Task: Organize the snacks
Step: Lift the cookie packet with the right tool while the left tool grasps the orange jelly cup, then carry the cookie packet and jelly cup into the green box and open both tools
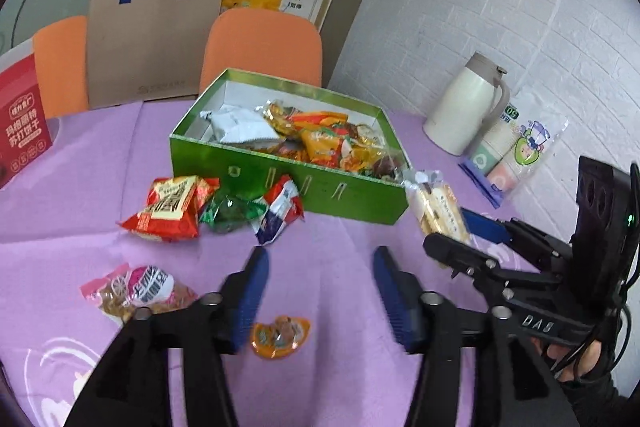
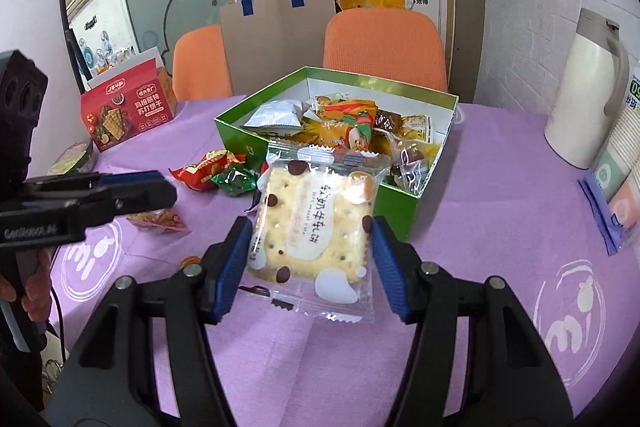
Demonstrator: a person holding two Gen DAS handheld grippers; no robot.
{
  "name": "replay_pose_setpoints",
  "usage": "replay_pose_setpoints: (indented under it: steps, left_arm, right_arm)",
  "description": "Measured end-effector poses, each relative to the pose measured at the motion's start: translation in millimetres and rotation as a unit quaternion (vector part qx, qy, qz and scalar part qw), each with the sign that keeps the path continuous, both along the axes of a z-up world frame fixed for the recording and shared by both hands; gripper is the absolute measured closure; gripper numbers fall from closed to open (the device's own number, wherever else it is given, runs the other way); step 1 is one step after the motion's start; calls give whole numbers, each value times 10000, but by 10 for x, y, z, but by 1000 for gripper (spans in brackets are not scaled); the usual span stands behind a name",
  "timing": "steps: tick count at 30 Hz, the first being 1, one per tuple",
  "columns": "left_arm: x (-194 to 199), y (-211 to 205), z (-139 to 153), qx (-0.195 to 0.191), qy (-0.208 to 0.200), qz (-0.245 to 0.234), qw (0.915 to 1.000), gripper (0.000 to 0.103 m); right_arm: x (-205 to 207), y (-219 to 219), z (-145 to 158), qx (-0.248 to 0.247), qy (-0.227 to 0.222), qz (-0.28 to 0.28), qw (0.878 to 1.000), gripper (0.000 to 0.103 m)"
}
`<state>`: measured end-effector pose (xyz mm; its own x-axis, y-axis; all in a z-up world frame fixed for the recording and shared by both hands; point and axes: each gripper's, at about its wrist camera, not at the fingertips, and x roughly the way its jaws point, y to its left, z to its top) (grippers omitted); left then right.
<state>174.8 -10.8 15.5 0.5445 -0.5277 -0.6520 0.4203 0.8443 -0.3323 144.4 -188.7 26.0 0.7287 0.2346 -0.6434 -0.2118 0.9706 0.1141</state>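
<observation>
One cracker packet (image 2: 312, 223) sits clamped in the right hand-held gripper (image 2: 306, 259); the left hand-held gripper (image 1: 320, 291) gapes wide.

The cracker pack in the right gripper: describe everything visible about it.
The cracker pack is a clear plastic wrapper with crimped ends, white blobs and printed text, holding a pale square cracker dotted with dark chips. The right gripper is shut on its two side edges with blue pads, holding it off the purple tablecloth, face to the camera, slightly tilted. It sits just in front of the green box, near its right corner in the left view.
</observation>
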Motion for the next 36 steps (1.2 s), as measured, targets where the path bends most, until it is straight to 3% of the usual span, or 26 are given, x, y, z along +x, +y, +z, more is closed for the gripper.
replay_pose_setpoints:
  steps: [3,7,13,16,18,23,26,31,36]
  left_arm:
    - [-50,-23,-402,416,358,-36,9985,40]
    - [-33,-27,-704,426,647,45,9970,41]
    - [-35,-108,-751,574,567,-101,9967,42]
    - [-19,-139,-783,654,538,-103,9964,54]
    - [1,-143,-785,668,543,-114,9962,72]
    - [-6,-133,-784,656,556,-88,9963,73]
    - [-8,-80,-705,407,607,-74,9973,73]
    - [119,-105,-223,250,142,-59,9996,73]
    - [506,-211,198,35,-184,127,9997,73]
  right_arm:
    - [-11,-39,-106,49,109,11,9999,42]
    - [-11,-3,-220,34,261,70,9996,41]
    - [-18,-10,-232,43,296,61,9995,41]
    - [-7,-35,-252,92,343,22,9994,41]
    - [-18,-32,-265,79,361,25,9993,41]
    - [-52,-24,-276,58,384,37,9992,41]
    - [-68,-24,-264,59,381,70,9992,41]
    - [-18,-53,-112,79,175,37,9998,41]
    - [197,-110,111,71,-160,-73,9998,41]
